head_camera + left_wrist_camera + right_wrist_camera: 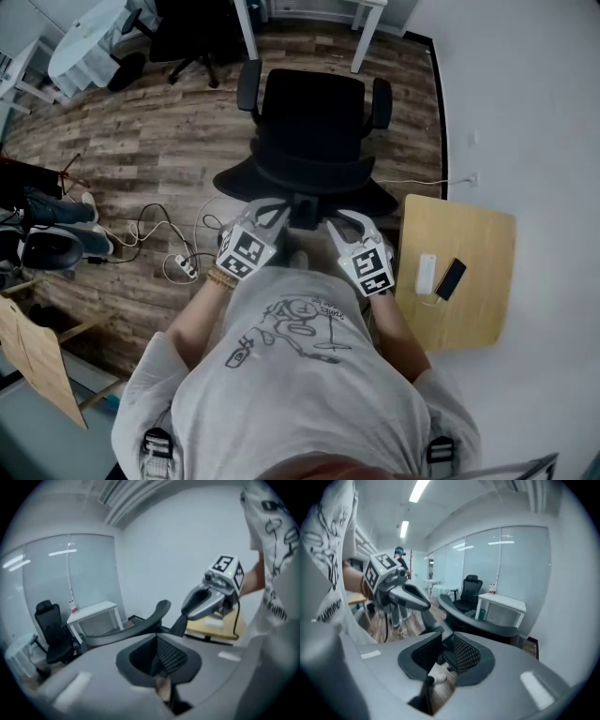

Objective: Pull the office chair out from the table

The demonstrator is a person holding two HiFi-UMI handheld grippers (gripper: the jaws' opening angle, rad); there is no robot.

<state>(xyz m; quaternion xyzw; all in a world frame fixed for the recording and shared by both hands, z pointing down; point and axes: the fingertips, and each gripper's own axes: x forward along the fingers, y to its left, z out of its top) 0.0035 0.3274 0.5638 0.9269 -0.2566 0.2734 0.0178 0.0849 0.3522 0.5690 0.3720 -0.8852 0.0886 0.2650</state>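
Note:
The black office chair [314, 122] stands on the wood floor in front of me, its back towards me and its seat facing a white table [248, 33]. My left gripper [274, 214] is just left of the chair's back post, and my right gripper [340, 221] is just right of it. Both are raised near the top of the backrest, and neither holds it. In the left gripper view the left gripper [159, 670] is shut on nothing, with the chair's curved back edge [136, 629] beyond it. In the right gripper view the right gripper [443, 663] stands open, with floor showing in the gap.
A low wooden side table [459, 281] at my right carries a phone [450, 278] and a white pack [426, 274]. A power strip [185, 268] and cables lie on the floor to the left. A second black chair [192, 37] stands at the back left.

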